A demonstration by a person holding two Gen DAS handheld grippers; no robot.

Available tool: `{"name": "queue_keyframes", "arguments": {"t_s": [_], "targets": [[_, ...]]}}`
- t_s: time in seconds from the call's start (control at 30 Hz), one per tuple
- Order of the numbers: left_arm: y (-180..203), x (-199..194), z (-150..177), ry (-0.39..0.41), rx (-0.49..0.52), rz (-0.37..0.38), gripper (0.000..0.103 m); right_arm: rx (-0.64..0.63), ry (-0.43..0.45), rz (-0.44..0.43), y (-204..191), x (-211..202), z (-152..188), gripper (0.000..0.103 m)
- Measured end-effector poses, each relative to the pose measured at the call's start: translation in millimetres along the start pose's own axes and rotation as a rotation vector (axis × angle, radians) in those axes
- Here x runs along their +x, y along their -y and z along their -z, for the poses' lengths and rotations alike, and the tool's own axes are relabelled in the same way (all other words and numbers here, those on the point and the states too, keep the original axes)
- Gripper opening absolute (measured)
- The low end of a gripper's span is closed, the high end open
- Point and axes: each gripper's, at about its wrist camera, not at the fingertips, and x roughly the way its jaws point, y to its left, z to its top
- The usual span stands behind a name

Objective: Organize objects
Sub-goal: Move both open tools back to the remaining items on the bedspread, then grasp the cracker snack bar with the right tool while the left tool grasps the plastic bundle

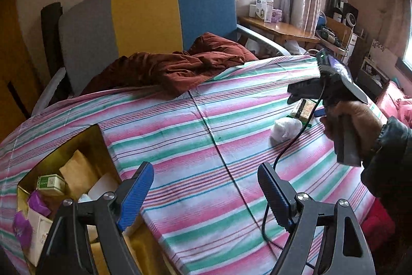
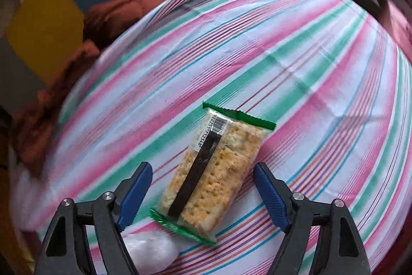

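Striped cloth (image 1: 206, 120) over a table, bedroom behind. Cracker packet (image 2: 211, 172), green-edged, lies flat between the spread fingers of the right gripper (image 2: 203, 187), untouched. White wrapped bundle (image 2: 152, 254) just beside its near end. Left gripper (image 1: 206, 192) gapes empty beside a gold box (image 1: 97, 146) holding cartons and packets.

wrist views angled down, sharing striped cloth (image 1: 219, 120)
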Motion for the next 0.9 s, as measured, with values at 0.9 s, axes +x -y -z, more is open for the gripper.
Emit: {"name": "queue_keyframes", "arguments": {"t_s": [0.9], "targets": [[122, 144, -54, -0.169, 0.265, 0.176, 0.08, -0.298, -0.057, -0.087, 54, -37, 51, 0.045]]}}
